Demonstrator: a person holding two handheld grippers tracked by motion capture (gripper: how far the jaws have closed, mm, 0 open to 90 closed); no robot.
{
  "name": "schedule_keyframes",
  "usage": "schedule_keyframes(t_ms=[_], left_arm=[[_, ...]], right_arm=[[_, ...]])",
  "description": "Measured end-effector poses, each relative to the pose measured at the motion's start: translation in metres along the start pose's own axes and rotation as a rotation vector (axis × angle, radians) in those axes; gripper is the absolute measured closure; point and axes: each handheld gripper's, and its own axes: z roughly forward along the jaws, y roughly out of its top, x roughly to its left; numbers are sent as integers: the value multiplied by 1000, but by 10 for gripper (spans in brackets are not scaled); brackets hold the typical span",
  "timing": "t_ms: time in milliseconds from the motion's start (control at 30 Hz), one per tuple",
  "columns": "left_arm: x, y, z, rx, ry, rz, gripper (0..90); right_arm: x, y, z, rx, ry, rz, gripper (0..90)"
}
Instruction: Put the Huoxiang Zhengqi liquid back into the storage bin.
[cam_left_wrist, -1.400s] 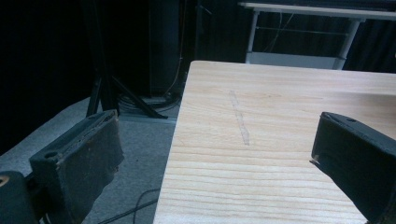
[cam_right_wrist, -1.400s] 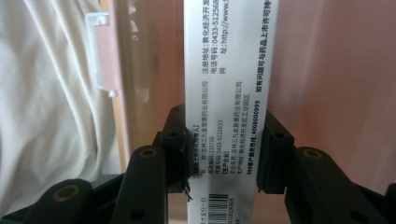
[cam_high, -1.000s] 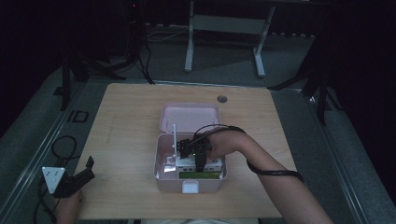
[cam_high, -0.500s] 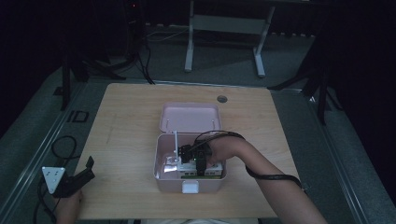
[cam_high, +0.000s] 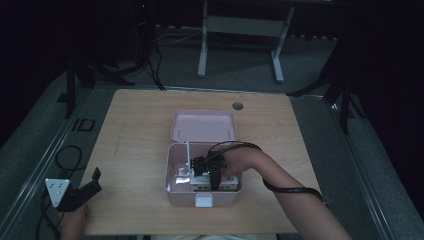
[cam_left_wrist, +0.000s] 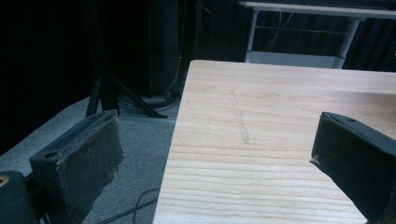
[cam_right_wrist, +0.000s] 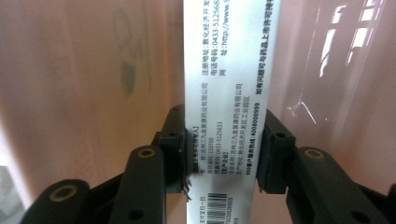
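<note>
Right gripper (cam_right_wrist: 224, 140) pinches a white carton (cam_right_wrist: 229, 93) down in the pink box (cam_high: 172, 170), left gripper's (cam_left_wrist: 215, 163) fingers (cam_left_wrist: 79, 158) gape wide, empty, over the tabletop (cam_left_wrist: 280, 102) edge.

The pale wooden table (cam_left_wrist: 289, 107) has a matt top with fine grain lines. The pink plastic box (cam_high: 175, 192) looks smooth and glossy (light reflects on its inner wall (cam_right_wrist: 327, 70)). The white printed carton (cam_right_wrist: 224, 93) seems to be smooth paperboard. The black pads (cam_left_wrist: 88, 158) of the left gripper look rough, worn and matt.
</note>
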Motion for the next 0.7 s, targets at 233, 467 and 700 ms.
schedule_keyframes(t_ms=[233, 467, 700], left_arm=[[0, 0, 0, 1, -2, -1, 21], [0, 0, 0, 1, -2, -2, 21], [0, 0, 0, 0, 0, -1, 21]], right_arm=[[2, -1, -18, -56, 12, 13, 531], [6, -10, -44, -104, -11, 17, 473], [3, -34, -72, -198, -51, 57, 355]])
